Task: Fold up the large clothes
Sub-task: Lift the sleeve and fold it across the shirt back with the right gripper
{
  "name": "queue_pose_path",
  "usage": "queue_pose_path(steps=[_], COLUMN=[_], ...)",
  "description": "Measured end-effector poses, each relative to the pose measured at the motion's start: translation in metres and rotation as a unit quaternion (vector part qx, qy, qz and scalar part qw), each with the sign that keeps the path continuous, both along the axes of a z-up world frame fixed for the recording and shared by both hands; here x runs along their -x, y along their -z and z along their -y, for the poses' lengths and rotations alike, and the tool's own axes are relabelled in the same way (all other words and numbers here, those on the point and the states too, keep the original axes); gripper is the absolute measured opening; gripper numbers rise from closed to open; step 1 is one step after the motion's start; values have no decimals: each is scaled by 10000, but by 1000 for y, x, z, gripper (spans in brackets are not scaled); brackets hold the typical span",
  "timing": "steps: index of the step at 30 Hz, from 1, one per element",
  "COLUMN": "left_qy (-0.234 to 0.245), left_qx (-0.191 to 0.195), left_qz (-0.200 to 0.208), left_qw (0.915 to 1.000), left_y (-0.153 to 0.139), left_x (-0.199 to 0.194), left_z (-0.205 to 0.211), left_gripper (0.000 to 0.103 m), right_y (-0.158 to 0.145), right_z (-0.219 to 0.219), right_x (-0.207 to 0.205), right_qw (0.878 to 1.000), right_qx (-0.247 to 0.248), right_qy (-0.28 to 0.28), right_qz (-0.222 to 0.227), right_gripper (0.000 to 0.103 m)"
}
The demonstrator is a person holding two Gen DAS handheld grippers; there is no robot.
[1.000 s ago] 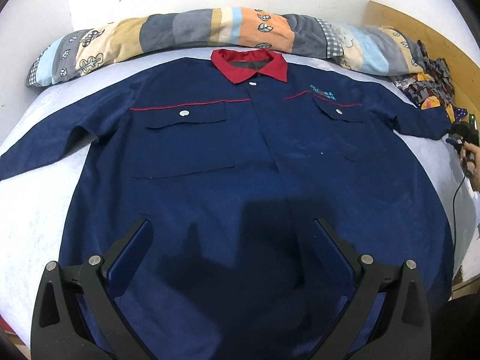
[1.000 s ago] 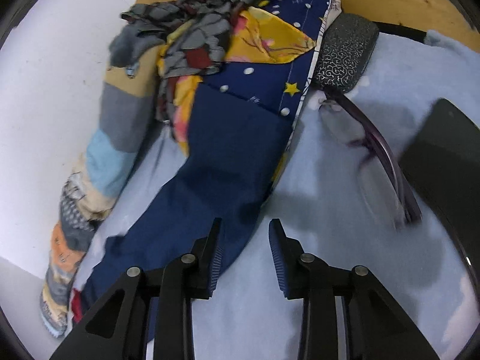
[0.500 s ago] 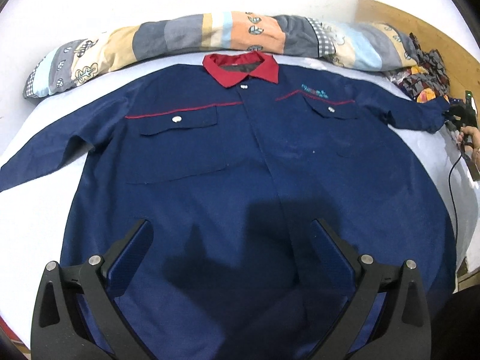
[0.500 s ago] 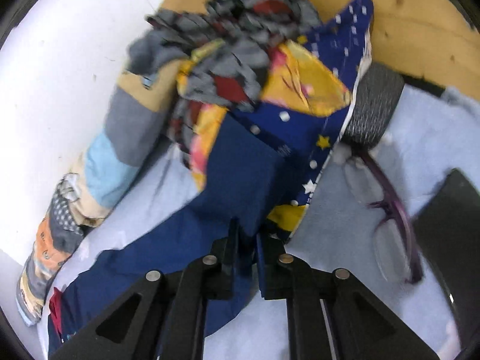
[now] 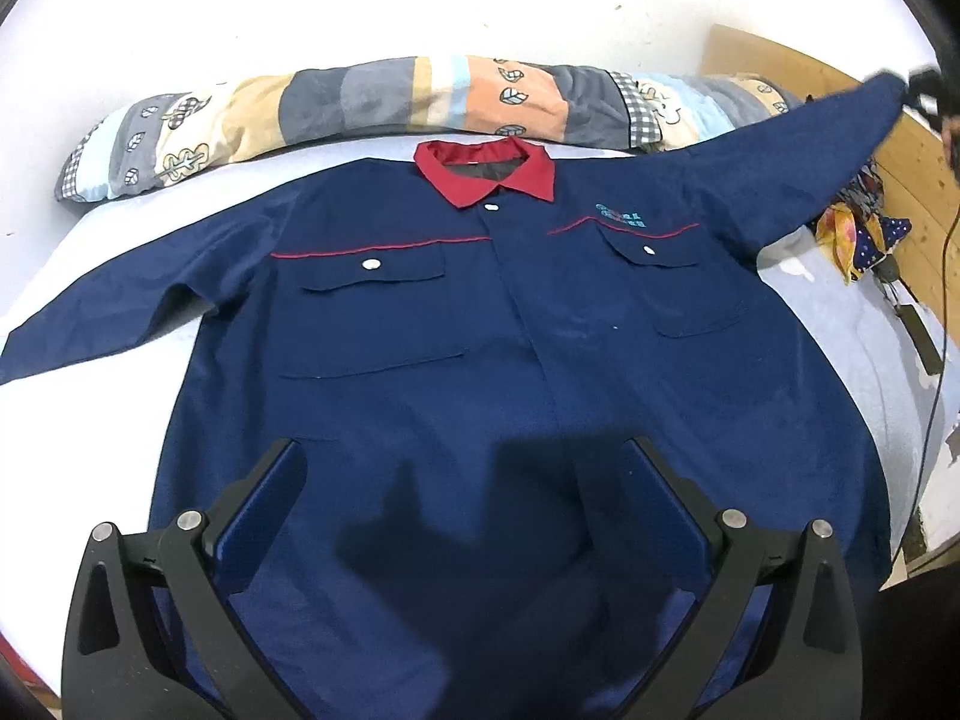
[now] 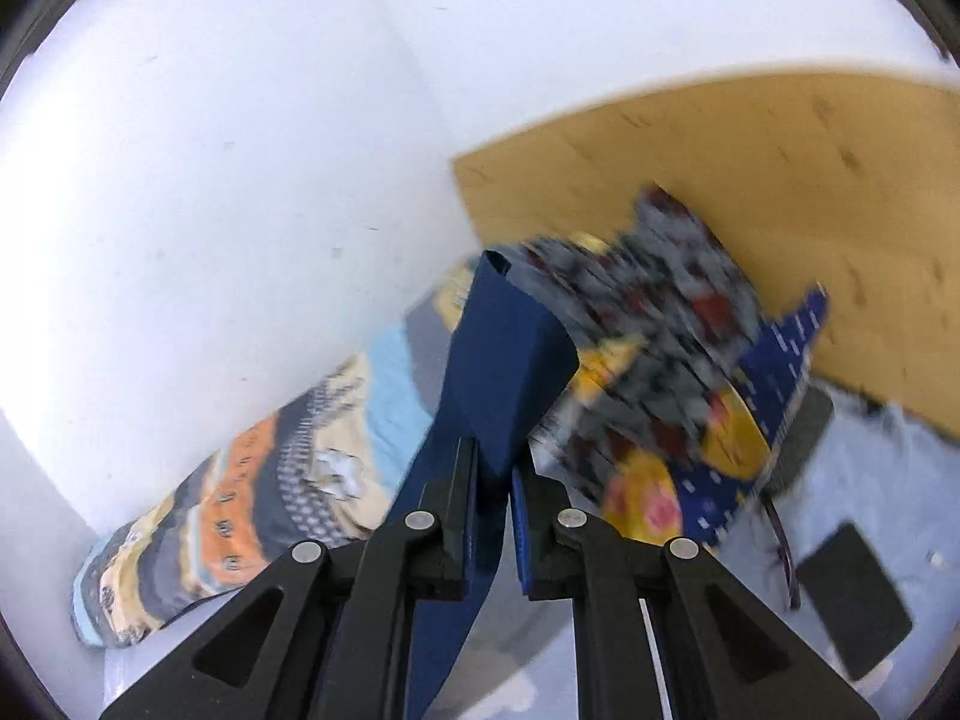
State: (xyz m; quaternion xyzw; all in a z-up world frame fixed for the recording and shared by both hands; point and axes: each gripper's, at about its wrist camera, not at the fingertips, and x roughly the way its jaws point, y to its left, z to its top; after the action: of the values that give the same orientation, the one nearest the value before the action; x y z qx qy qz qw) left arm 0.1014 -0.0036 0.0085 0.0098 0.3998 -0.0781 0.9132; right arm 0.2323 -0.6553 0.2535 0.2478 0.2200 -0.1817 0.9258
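Nearest in the left wrist view, the left claw (image 5: 462,480) hangs with its jaws spread wide above the lower front of the navy jacket (image 5: 480,372), gripping nothing; its shadow falls on the cloth between the fingers. The jacket lies front up on the pale bed (image 5: 840,324), hem toward the near edge, buttoned, with two chest pockets, red piping and a red collar (image 5: 486,171) at the far end. Its left sleeve (image 5: 108,306) lies flat and stretched out to the left. The right sleeve (image 5: 780,138) is lifted off the bed and slants up toward the far right, where its cuff meets the right claw (image 6: 495,468) at the picture's edge. In the right wrist view that claw is closed on the cuff, the navy cloth pinched between both pads and standing up past the fingertips. Beyond the collar a long patchwork pillow (image 5: 384,102) runs along the white wall. To the far right a heap of patterned fabric (image 6: 672,372) sits against a wooden board (image 6: 780,168); it is blurred, so its folds cannot be made out. Beside it lie what look like glasses (image 6: 780,546) and a dark flat device (image 6: 852,606).
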Motion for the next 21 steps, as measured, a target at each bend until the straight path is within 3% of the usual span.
queue_pose_path(steps=[2, 5, 11, 17, 21], left_qy=[-8, -89, -210, -245, -350], left_qx=[47, 150, 388, 686, 762], left_qz=[53, 130, 166, -19, 156], left_qw=[10000, 9998, 9989, 9973, 9964], left_y=[-3, -9, -15, -13, -22], left_x=[2, 5, 10, 11, 17], left_z=[-5, -16, -38, -52, -65], left_gripper=[103, 103, 103, 103, 103], right_y=[-27, -45, -43, -21, -8], right_z=[-28, -70, -186, -332, -432], right_x=[-11, -19, -44, -61, -64], right_qw=[9996, 9984, 9902, 9690, 9444], right_qx=[191, 334, 529, 542, 590], right_qy=[-188, -462, -1282, -2387, -3211], right_qz=[-16, 19, -157, -337, -401], right_gripper=[10, 10, 10, 11, 11])
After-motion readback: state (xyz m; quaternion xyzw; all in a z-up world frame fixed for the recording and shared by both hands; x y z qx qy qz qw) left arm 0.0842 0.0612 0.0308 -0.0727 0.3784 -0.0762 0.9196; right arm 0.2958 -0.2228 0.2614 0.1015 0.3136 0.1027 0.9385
